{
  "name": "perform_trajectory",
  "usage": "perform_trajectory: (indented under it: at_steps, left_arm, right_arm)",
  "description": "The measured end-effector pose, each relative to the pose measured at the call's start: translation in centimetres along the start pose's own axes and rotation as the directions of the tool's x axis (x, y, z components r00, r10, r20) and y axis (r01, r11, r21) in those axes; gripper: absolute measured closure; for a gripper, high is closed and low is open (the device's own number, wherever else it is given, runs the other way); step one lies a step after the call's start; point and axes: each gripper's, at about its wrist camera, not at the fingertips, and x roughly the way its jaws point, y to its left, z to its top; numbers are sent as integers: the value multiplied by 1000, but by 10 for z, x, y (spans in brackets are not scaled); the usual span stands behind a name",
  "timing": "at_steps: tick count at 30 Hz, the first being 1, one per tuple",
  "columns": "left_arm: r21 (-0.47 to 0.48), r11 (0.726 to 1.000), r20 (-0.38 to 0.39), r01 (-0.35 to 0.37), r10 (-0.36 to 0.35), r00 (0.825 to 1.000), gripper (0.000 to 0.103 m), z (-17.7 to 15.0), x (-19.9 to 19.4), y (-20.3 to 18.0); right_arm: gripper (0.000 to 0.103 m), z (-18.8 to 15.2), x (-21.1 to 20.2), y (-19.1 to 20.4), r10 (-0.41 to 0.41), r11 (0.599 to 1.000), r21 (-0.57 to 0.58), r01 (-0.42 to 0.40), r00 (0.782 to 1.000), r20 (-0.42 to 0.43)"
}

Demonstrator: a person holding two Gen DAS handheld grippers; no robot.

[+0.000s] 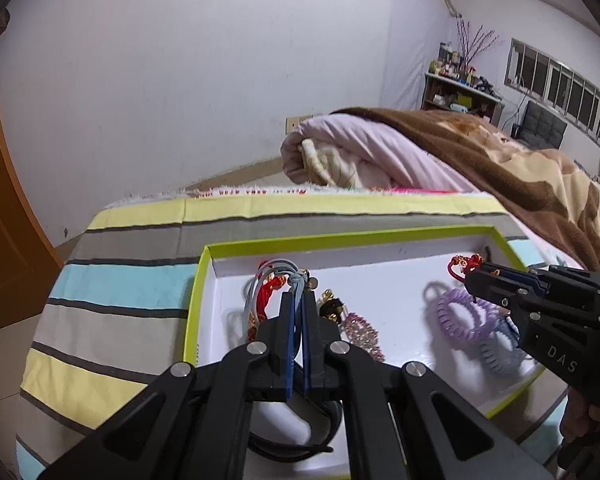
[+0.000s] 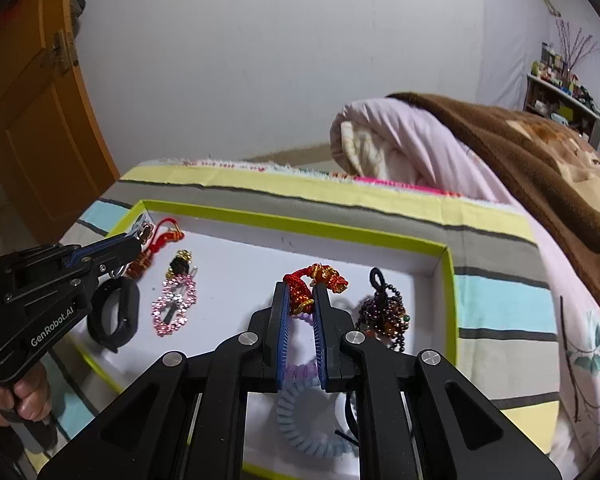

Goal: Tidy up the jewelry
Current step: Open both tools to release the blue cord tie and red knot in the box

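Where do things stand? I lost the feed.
Left gripper shut on grey cord loops. Right gripper shut on red braided bracelet. Both over the green-rimmed tray. Nothing blocking.

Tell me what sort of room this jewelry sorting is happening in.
Most likely a bedroom at home. A folded pink quilt and a brown blanket lie on a bed with a striped sheet, and a cluttered shelf stands against the far wall.
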Motion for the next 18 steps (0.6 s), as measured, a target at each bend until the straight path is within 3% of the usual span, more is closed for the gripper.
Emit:
perform_trajectory:
  at_steps: [9,12,14,18]
  left_arm:
    - [-5,1000,-50,17,-18,999,100,-2,15,1]
    - [-7,1000,-55,25,-26,998,99,-4,14,2]
    - [-12,999,-51,35,-35,998,97,-4,12,4]
    - [-28,999,-36,46,-47,998,84,-4,4,6]
  right_arm:
    - [91,-1,15,-3,3,1000,23,-2,999,-44]
    - [84,-1,13,-2,1,1000,19,0,999,-40]
    - [76,-2,10,-1,4,1000,18,-3,999,-32]
    - [75,-5,1,2,7,1000,9,-7,1000,-13]
